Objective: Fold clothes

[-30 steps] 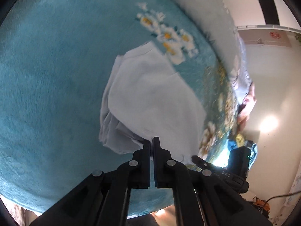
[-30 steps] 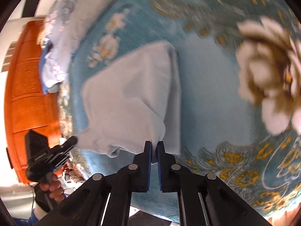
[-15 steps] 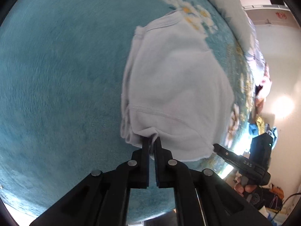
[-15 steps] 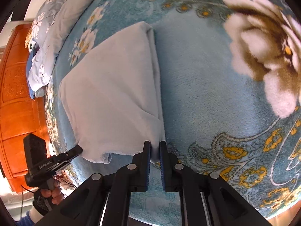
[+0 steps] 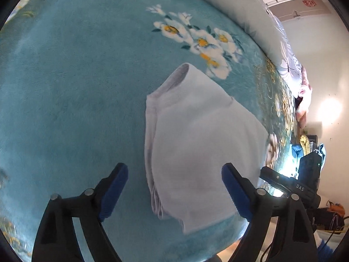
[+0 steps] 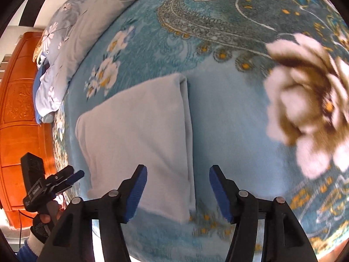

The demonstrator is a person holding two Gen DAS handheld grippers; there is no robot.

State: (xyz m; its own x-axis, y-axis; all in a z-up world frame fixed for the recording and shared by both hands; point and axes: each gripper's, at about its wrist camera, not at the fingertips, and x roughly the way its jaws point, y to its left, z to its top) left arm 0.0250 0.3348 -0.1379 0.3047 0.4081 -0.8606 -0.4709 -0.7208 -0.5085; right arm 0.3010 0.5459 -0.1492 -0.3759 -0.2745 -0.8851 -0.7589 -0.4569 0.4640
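A pale grey-white garment lies folded in a flat stack on the teal blanket, its near edge close to the bed's front edge. My left gripper hangs over the garment's near left corner; its jaws are opening, and the cloth lies below them untouched by the blue pads. In the right wrist view the same garment shows its folded right edge. Over the near right corner my right gripper has its jaws opening, pads clear of the cloth. Each view catches the other gripper: the right gripper, and the left gripper in a gloved hand.
The teal floral blanket covers the bed, with a big brown-and-white flower print to the right. A pale floral duvet is bunched along the far side. Orange carved wood furniture stands past the bed's left end. The bed's front edge runs just below the grippers.
Both grippers, pinched shut on the garment's near corners before, have let go and spread wide. The garment has settled flat on the blanket, and the left gripper has dropped lower.
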